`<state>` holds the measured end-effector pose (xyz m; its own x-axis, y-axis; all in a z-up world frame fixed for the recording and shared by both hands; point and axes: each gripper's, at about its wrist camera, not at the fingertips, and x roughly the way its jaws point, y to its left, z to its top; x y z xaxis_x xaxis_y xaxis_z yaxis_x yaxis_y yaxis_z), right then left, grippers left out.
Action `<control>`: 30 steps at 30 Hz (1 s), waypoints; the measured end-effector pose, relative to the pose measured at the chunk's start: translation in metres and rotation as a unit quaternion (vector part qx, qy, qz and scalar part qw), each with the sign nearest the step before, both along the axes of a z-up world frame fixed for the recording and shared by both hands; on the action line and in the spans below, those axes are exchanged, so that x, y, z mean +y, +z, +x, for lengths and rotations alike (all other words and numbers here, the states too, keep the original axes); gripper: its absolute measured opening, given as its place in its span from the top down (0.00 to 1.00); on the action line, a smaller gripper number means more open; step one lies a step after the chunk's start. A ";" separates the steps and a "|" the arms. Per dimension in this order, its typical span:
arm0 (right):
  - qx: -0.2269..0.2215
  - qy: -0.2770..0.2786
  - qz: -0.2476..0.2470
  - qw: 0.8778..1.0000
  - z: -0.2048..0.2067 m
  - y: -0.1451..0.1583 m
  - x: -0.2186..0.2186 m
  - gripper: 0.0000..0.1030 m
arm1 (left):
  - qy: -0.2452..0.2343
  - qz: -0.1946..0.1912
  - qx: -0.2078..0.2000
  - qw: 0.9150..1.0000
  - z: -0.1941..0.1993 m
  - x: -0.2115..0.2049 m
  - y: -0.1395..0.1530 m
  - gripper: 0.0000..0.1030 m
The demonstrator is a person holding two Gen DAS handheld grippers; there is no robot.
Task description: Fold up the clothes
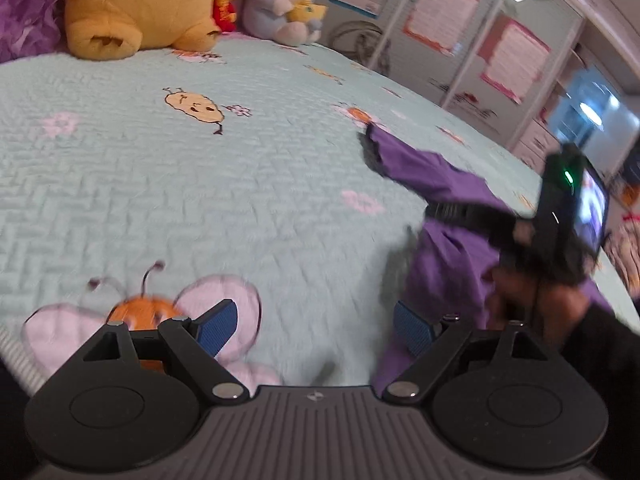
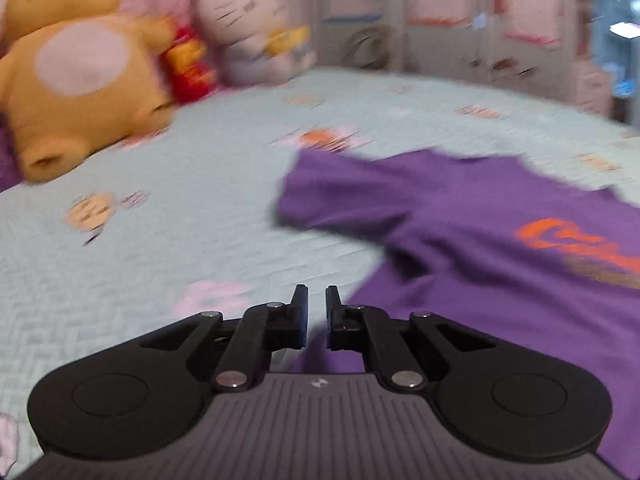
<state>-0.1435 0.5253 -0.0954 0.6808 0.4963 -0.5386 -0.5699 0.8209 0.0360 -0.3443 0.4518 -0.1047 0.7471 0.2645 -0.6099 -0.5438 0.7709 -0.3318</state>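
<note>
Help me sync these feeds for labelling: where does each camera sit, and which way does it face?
Left wrist: on the left tool, fingers wide apart, facing across the bed to the plush toys; the right tool and a hand show over the shirt.
Right wrist: on the right tool, fingers nearly together, facing the shirt and toys; no hand shows.
Shared: bed, toys, shirt.
</note>
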 end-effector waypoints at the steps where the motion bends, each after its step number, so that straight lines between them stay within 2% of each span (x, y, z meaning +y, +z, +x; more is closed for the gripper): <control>1: 0.012 -0.016 0.000 1.000 0.009 -0.002 -0.004 0.93 | -0.011 0.002 0.004 1.000 -0.002 -0.005 0.000 0.15; 4: 0.051 -0.066 -0.001 0.997 0.038 -0.011 -0.015 0.89 | -0.034 0.010 0.010 0.999 -0.002 -0.019 0.001 0.15; 7: 0.097 0.019 -0.001 0.995 0.037 -0.014 -0.008 0.87 | -0.053 0.024 0.013 0.998 0.001 -0.034 0.006 0.15; 9: 0.089 0.000 0.039 0.995 0.026 -0.001 -0.035 0.87 | -0.062 0.033 0.011 0.997 0.002 -0.041 0.011 0.15; 11: 0.079 -0.021 0.081 0.993 0.013 0.012 -0.063 0.75 | -0.074 0.042 0.010 0.996 0.001 -0.048 0.015 0.15; 12: 0.075 -0.032 0.102 0.992 0.007 0.018 -0.077 0.65 | -0.079 0.047 0.012 0.996 0.002 -0.052 0.016 0.15; 16: 0.087 -0.131 0.125 0.980 0.009 0.014 -0.185 0.64 | -0.112 0.060 0.019 0.992 0.008 -0.072 0.018 0.15; 18: 0.102 -0.183 0.140 0.968 0.010 0.010 -0.247 0.64 | -0.151 0.073 0.020 0.986 0.016 -0.091 0.021 0.15; 21: 0.105 -0.255 0.168 0.947 -0.016 0.009 -0.338 0.62 | -0.210 0.094 0.019 0.973 0.027 -0.120 0.025 0.14; 23: 0.110 -0.293 0.186 0.932 -0.040 0.005 -0.395 0.57 | -0.267 0.123 0.023 0.956 0.037 -0.153 0.030 0.14; 25: 0.127 -0.321 0.207 0.916 -0.061 0.004 -0.440 0.54 | -0.324 0.153 0.027 0.933 0.046 -0.187 0.034 0.14; 28: 0.163 -0.317 0.251 0.900 -0.090 -0.006 -0.489 0.54 | -0.407 0.197 0.032 0.891 0.060 -0.238 0.040 0.14; 30: 0.195 -0.292 0.275 0.895 -0.102 -0.015 -0.505 0.54 | -0.452 0.226 0.034 0.862 0.070 -0.272 0.043 0.14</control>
<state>-0.2457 0.0202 -0.1105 0.7241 0.3802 -0.5754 0.0944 0.7718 0.6288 -0.2747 0.1797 -0.0621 0.7394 -0.1850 -0.6473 0.3404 0.9323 0.1225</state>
